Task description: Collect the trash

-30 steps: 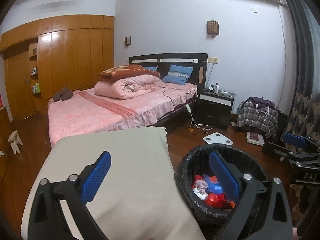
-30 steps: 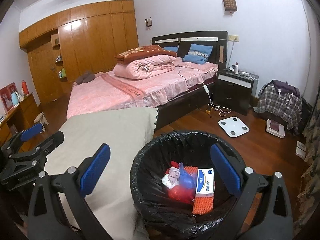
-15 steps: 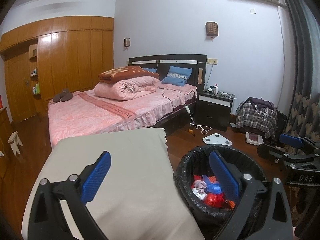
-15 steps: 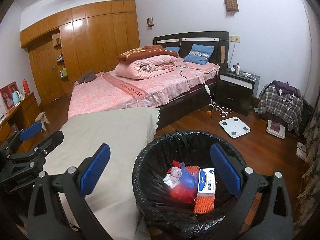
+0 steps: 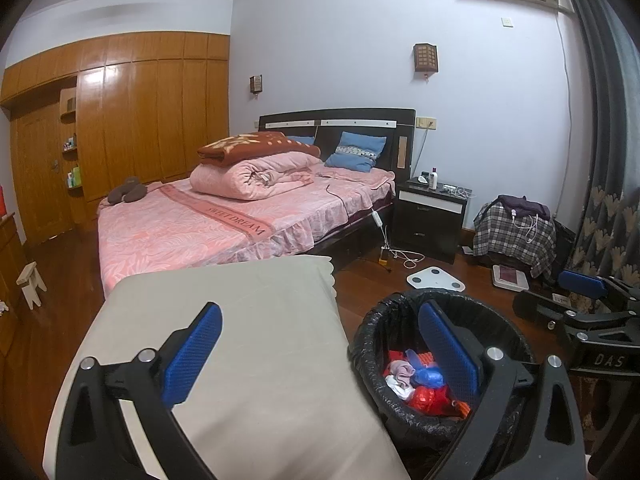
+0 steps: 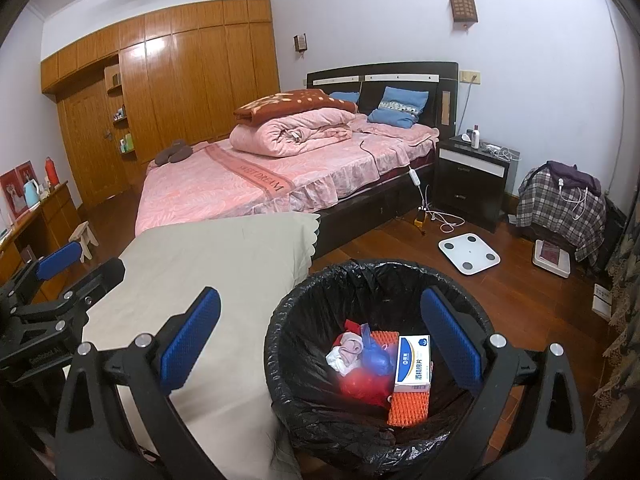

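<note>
While both empty: two grippers (image 5: 320, 356), one bin (image 6: 296, 320).

The bin liner (image 6: 304, 344) at lower centre is crinkled, glossy black plastic. In it lie a smooth printed cardboard box (image 6: 413, 362), ribbed orange foam mesh (image 6: 406, 408) and shiny red film (image 6: 360, 386). Lower left, the table cover (image 6: 208, 280) is matt beige cloth. The floor (image 6: 400, 248) and the wardrobe (image 6: 192, 80) at upper left are glossy varnished wood.

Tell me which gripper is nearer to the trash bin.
Right. The right gripper hangs open directly over the trash bin, one finger above its opening. The left gripper hovers open over the beige cloth-covered table beside it.
</note>
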`<move>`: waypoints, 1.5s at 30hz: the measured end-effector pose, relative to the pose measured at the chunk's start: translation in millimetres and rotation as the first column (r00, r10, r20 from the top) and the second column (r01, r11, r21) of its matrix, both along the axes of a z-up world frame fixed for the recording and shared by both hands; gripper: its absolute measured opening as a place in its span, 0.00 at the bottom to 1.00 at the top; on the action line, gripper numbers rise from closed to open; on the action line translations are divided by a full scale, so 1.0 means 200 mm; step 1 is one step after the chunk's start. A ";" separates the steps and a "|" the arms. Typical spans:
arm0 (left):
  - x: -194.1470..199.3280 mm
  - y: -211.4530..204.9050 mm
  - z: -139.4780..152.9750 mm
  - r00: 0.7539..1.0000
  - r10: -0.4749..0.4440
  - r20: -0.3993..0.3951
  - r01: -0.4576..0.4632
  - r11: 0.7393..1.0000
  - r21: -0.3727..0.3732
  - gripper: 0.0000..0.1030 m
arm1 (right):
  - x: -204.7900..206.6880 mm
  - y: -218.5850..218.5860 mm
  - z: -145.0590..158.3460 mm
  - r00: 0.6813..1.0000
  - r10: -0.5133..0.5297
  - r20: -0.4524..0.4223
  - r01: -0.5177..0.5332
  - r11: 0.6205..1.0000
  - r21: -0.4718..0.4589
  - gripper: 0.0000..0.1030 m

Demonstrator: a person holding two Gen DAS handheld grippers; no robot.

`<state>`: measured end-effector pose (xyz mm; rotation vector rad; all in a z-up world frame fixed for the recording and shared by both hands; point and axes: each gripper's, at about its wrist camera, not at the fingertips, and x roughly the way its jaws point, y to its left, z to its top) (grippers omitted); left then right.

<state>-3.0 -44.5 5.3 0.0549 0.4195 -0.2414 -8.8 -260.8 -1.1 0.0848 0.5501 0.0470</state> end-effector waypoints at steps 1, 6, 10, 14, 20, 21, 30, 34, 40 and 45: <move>0.00 0.00 0.00 1.000 0.001 0.000 -0.001 1.000 0.000 0.94 | 0.00 0.00 0.00 1.000 0.000 0.000 0.000 1.000 0.000 0.95; 0.00 0.00 0.00 1.000 0.002 0.002 -0.002 1.000 -0.001 0.94 | 0.00 0.00 0.00 1.000 0.001 0.000 -0.001 1.000 0.000 0.95; 0.00 0.00 0.00 1.000 0.001 0.002 -0.001 1.000 0.000 0.94 | 0.00 0.01 0.00 1.000 0.000 -0.003 0.000 1.000 0.000 0.95; 0.00 0.01 0.00 1.000 0.001 0.001 -0.001 1.000 0.001 0.94 | 0.00 0.01 0.00 1.000 0.001 -0.003 -0.001 1.000 0.000 0.95; 0.00 0.01 0.00 1.000 0.001 0.002 -0.001 1.000 0.000 0.94 | 0.01 0.01 0.00 1.000 0.000 -0.003 0.000 1.000 0.000 0.95; 0.00 0.01 0.00 1.000 0.001 0.002 -0.001 1.000 0.000 0.94 | 0.01 0.01 0.00 1.000 0.000 -0.003 0.000 1.000 0.000 0.95; 0.00 0.00 0.00 1.000 0.001 0.002 -0.001 1.000 0.001 0.94 | 0.01 0.01 0.00 1.000 0.000 -0.004 0.000 1.000 0.001 0.95; 0.00 0.00 0.00 1.000 0.001 0.002 -0.001 1.000 0.001 0.94 | 0.01 0.01 0.00 1.000 0.000 -0.004 0.000 1.000 0.001 0.95; 0.00 0.00 0.00 1.000 0.001 0.002 -0.001 1.000 0.001 0.94 | 0.01 0.01 0.01 1.000 0.000 -0.004 0.000 1.000 0.001 0.95; 0.00 0.00 0.00 1.000 0.001 0.001 -0.001 1.000 0.002 0.94 | 0.01 0.01 0.01 1.000 0.000 -0.004 0.000 1.000 0.001 0.95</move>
